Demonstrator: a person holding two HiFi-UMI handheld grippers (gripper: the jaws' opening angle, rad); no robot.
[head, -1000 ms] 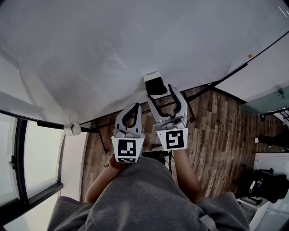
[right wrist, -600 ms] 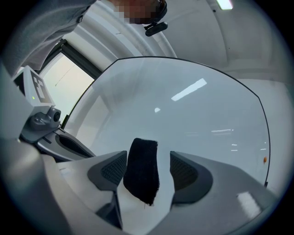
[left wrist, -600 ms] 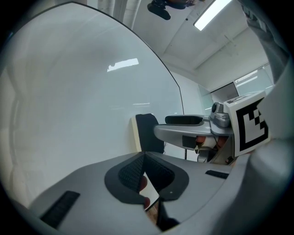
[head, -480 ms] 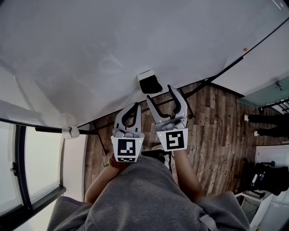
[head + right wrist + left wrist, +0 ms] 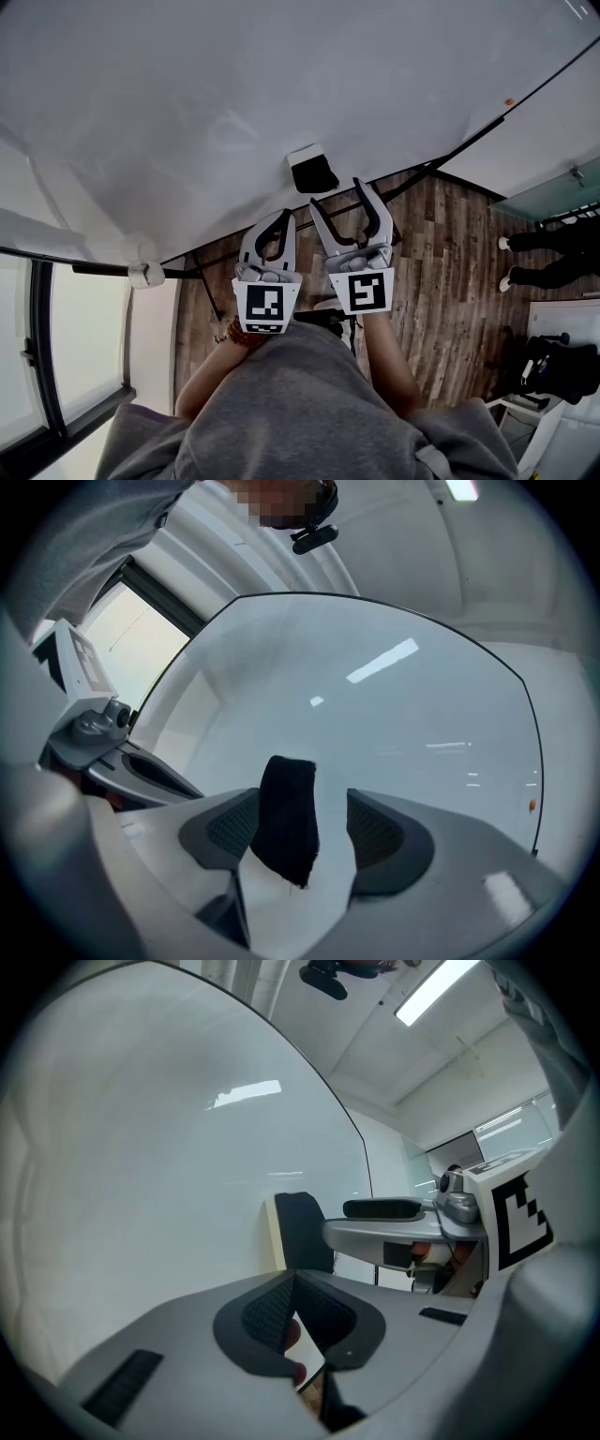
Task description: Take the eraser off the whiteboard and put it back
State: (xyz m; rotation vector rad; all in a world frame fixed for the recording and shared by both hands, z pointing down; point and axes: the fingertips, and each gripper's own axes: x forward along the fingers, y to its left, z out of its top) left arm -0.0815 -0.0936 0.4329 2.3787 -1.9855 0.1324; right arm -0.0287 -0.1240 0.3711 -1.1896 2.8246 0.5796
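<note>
The eraser (image 5: pixel 312 172), black felt with a white back, clings to the whiteboard (image 5: pixel 234 103) near its lower edge. My right gripper (image 5: pixel 337 193) is open just short of it, fingertips not touching it. In the right gripper view the eraser (image 5: pixel 287 817) stands in line with the gap between the open pads of the right gripper (image 5: pixel 302 829), ungripped. My left gripper (image 5: pixel 282 218) is shut on nothing, beside and a little behind the right one. In the left gripper view the left gripper (image 5: pixel 292 1283) has its pads pressed together, with the eraser (image 5: pixel 300 1230) ahead on the board.
The board's black frame and stand legs (image 5: pixel 202 281) run over a wooden floor (image 5: pixel 441 281). A white roll (image 5: pixel 141 275) sits at the frame's left end, near a window (image 5: pixel 84 328). A small orange dot (image 5: pixel 509 101) marks the board's right edge. A person's legs (image 5: pixel 539 258) show at far right.
The eraser stays on the board and both grippers hold nearly the same pose, shifted slightly right. A person's legs have moved further into view at the right edge.
</note>
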